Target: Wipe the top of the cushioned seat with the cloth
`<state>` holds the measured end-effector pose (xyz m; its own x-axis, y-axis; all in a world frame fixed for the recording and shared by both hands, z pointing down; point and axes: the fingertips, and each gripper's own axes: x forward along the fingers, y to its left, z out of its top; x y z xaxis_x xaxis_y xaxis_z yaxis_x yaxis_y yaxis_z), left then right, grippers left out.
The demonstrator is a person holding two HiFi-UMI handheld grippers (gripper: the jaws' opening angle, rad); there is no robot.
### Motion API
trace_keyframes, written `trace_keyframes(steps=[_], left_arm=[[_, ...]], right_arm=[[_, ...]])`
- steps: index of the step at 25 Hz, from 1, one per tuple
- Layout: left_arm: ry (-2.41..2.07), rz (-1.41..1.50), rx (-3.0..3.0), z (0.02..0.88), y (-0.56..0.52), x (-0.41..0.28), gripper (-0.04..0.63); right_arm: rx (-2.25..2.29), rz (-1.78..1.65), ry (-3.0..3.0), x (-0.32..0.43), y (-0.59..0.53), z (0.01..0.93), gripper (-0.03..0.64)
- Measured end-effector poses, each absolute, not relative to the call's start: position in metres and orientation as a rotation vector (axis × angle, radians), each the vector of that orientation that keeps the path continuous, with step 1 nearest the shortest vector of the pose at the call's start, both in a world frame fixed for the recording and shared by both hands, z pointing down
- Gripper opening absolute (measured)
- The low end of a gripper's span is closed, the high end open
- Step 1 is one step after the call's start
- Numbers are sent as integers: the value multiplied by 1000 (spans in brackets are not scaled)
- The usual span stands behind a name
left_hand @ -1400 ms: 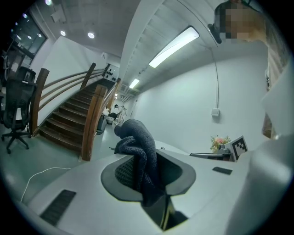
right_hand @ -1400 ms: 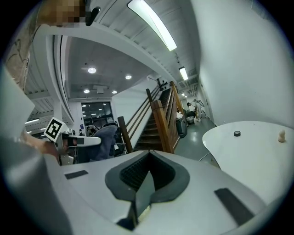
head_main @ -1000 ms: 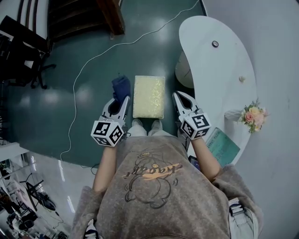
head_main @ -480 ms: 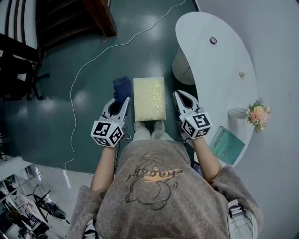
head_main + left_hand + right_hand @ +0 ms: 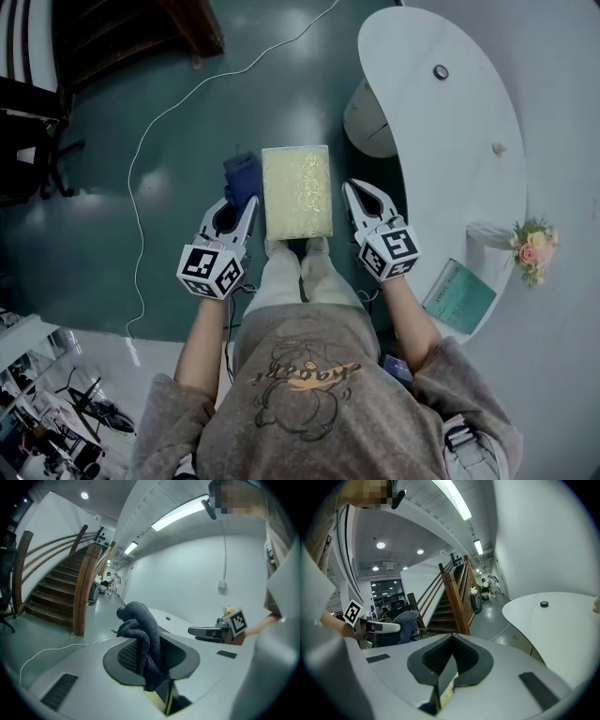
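The cushioned seat [image 5: 296, 190], a pale yellow rectangular pad, sits on the floor in front of the person's feet in the head view. My left gripper [image 5: 247, 199] hangs just left of it, shut on a dark blue cloth [image 5: 242, 175] that bunches up past the jaw tips. In the left gripper view the cloth [image 5: 140, 634] is pinched between the jaws and stands above them. My right gripper [image 5: 357, 190] is at the seat's right edge, shut with nothing between its jaws [image 5: 451, 641]. Neither gripper touches the seat top.
A white curved table [image 5: 450, 141] stands to the right with a small dark knob [image 5: 441, 71], a flower bunch [image 5: 532, 253] and a green booklet [image 5: 457, 295]. A white cable [image 5: 141, 187] trails over the green floor. A wooden staircase [image 5: 178, 23] is at the back left.
The view has shifted slightly; the seat and both grippers sit a little lower-left in frame relative to the table. Both grippers keep their places beside the seat, the cloth still held.
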<state>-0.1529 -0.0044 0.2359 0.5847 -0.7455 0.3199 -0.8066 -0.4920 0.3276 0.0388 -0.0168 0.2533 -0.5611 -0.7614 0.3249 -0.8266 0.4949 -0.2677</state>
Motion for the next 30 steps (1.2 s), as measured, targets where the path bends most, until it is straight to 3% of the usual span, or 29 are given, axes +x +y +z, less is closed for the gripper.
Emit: trace_keyframes(steps=[30], left_arm=[[-1168,327,2333,471,-87,-154,86]], right_arm=[[1329,675,-2486,30,-61,439,3]])
